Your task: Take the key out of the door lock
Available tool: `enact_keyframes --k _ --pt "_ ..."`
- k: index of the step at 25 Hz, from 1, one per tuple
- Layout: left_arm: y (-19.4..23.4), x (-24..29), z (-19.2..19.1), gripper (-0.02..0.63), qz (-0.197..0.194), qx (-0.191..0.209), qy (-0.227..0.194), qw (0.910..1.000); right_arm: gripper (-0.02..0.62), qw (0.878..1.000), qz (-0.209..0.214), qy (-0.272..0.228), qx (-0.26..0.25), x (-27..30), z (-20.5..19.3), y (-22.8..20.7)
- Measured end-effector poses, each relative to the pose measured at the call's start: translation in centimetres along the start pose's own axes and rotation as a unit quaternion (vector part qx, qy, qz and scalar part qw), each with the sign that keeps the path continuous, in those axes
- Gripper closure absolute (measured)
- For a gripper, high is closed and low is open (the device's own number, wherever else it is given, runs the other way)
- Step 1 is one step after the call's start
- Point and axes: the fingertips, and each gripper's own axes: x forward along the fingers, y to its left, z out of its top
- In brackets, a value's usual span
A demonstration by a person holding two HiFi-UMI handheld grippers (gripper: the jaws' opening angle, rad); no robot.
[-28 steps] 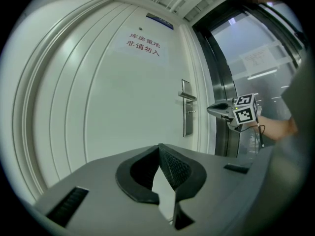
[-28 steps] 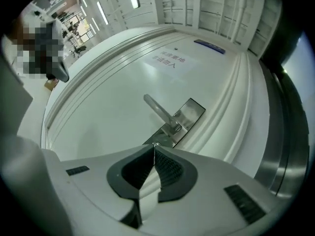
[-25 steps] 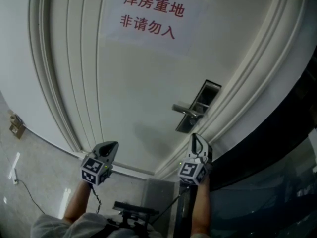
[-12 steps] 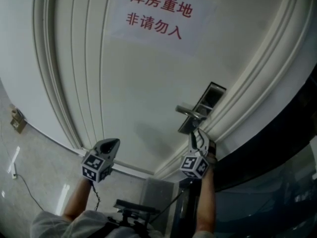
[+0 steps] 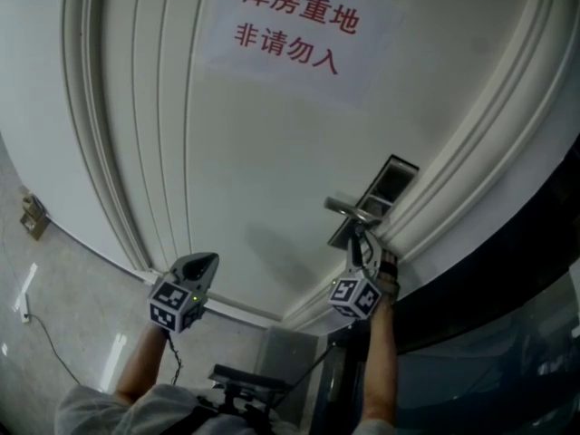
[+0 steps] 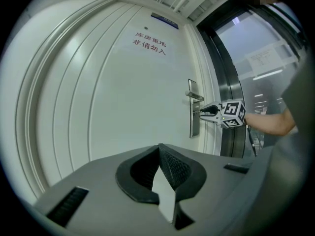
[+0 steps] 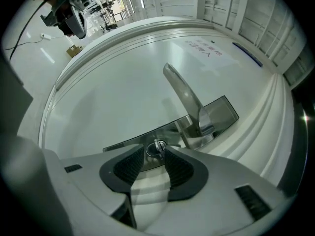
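Facing key (image 7: 158, 148) dead ahead: right tongs (image 7: 155, 155) just opening wide, key head between tips, unpinched (shaft sticks out of lock plate (image 7: 219, 113) toward tongs); left tongs (image 6: 159, 149) clenched empty, well apart.

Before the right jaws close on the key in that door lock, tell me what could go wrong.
1. The right gripper, whose jaws have just been opening, has the key only between its jaw tips, not yet pinched. So shallow a grip may slip off when the key is pulled.
2. The door handle juts out just above the key, so the gripper could knock it while drawing back.
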Motion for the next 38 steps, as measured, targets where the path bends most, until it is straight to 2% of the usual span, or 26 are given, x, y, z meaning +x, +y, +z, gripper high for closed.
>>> enact_keyframes --k 7,16,34,38 --pt "0.19 0.28 -0.32 0.614 0.003 -0.004 0.002 1.0000 0.452 1.000 -0.007 0.013 -0.020 0.74 0.08 -0.10" --pt "0.44 0.38 -0.21 0.614 0.002 -0.004 0.001 1.0000 0.548 0.998 -0.025 0.018 -0.046 0.92 -0.01 -0.70" --pt "0.49 -0.19 -0.16 0.614 0.003 -0.005 -0.001 1.0000 0.572 0.994 -0.030 0.034 -0.098 1.01 -0.07 -0.65" --pt "0.42 -0.43 -0.07 0.614 0.005 -0.006 -0.004 1.0000 0.574 0.994 -0.032 0.039 -0.093 0.97 0.00 -0.69"
